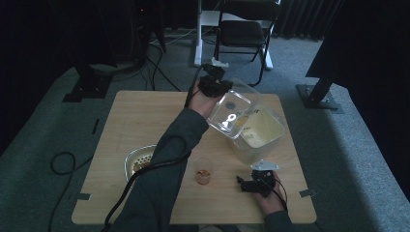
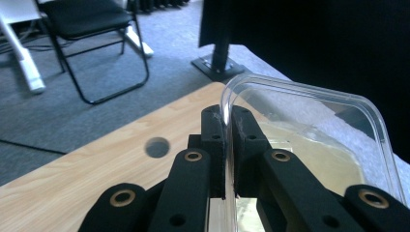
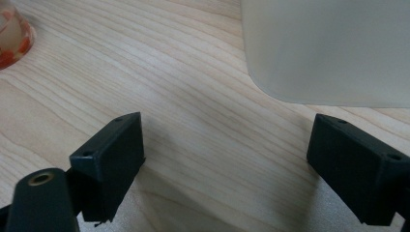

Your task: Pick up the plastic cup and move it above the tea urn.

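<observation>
Our left gripper (image 2: pixel 227 140) was clamped on the rim of the clear lid (image 1: pixel 232 108), tilted above the tub (image 1: pixel 258 133); we judged it light, thin, slippery, best pinched at its stiffer edge.

A light wooden table with rounded corners (image 1: pixel 135 116) fills the frame's centre. On it: a clear plastic box of pale contents (image 1: pixel 263 133) at right, a small clear cup (image 1: pixel 203 171) lower centre, a perforated metal dish (image 1: pixel 138 159) lower left.
</observation>
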### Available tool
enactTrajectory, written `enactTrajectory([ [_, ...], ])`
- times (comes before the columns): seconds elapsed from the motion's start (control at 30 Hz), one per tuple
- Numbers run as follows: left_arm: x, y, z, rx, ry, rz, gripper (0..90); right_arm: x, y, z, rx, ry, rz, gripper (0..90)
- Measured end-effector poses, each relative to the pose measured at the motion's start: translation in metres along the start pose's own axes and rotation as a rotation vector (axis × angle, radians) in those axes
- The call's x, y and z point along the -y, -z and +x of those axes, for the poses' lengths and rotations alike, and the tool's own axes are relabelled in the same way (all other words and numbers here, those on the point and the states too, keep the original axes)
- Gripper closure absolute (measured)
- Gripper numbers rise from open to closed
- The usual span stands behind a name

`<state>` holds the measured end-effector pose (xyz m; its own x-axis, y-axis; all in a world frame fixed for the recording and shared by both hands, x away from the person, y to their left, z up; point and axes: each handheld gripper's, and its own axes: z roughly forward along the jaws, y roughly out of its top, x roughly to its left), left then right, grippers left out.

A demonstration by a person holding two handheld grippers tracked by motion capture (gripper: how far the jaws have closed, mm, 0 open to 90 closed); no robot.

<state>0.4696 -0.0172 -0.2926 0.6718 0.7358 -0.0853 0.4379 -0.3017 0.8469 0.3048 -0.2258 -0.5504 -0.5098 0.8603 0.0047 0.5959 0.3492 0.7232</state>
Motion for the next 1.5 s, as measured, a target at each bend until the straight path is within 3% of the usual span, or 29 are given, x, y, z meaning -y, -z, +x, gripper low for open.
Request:
enactTrajectory([
  [0.23,-0.005,-0.017,-0.02,0.04,-0.005,0.008,86.1,0.0,0.0,0.0,-0.001,0.001,0.001,12.7],
  [0.5,-0.009,-0.031,-0.031,0.053,-0.006,0.011,86.0,0.001,0.001,0.0,-0.002,0.002,0.001,12.7],
  [0.53,-0.009,-0.039,-0.033,0.081,-0.01,0.008,85.5,0.001,0.001,0.0,-0.002,0.001,0.002,12.7],
  [0.57,-0.008,-0.044,-0.034,0.108,-0.002,0.012,81.6,0.001,0.001,0.0,-0.002,0.001,0.001,12.7],
  [0.63,-0.007,-0.049,-0.033,0.162,0.017,0.019,60.0,0.001,0.001,0.001,-0.002,0.0,0.002,12.7],
  [0.73,-0.008,-0.043,-0.029,0.183,0.033,-0.026,53.1,0.001,0.001,0.001,-0.002,0.0,0.002,12.7],
  [0.9,-0.015,-0.024,-0.026,0.154,0.011,-0.062,51.1,0.001,0.001,0.001,-0.003,0.0,0.001,12.7],
  [1.07,-0.009,-0.019,-0.034,0.108,-0.065,0.016,47.5,0.001,0.001,0.001,-0.002,0.0,0.001,12.7],
  [1.1,-0.009,-0.019,-0.034,0.108,-0.065,0.016,47.1,0.001,0.001,0.001,-0.002,0.0,0.001,12.7],
  [1.13,-0.002,-0.023,-0.037,0.086,-0.076,0.052,46.8,0.001,0.001,0.001,-0.002,0.0,0.001,12.7],
  [1.3,0.019,-0.034,-0.03,0.04,-0.048,0.114,46.9,0.001,0.001,0.001,-0.002,0.0,0.001,12.7],
  [1.4,0.031,-0.042,-0.023,0.043,-0.023,0.154,49.5,0.001,0.001,0.0,-0.001,0.002,0.001,12.7],
  [1.5,0.04,-0.049,-0.023,0.054,-0.027,0.186,52.8,0.001,0.001,0.0,-0.001,0.002,0.001,12.7],
])
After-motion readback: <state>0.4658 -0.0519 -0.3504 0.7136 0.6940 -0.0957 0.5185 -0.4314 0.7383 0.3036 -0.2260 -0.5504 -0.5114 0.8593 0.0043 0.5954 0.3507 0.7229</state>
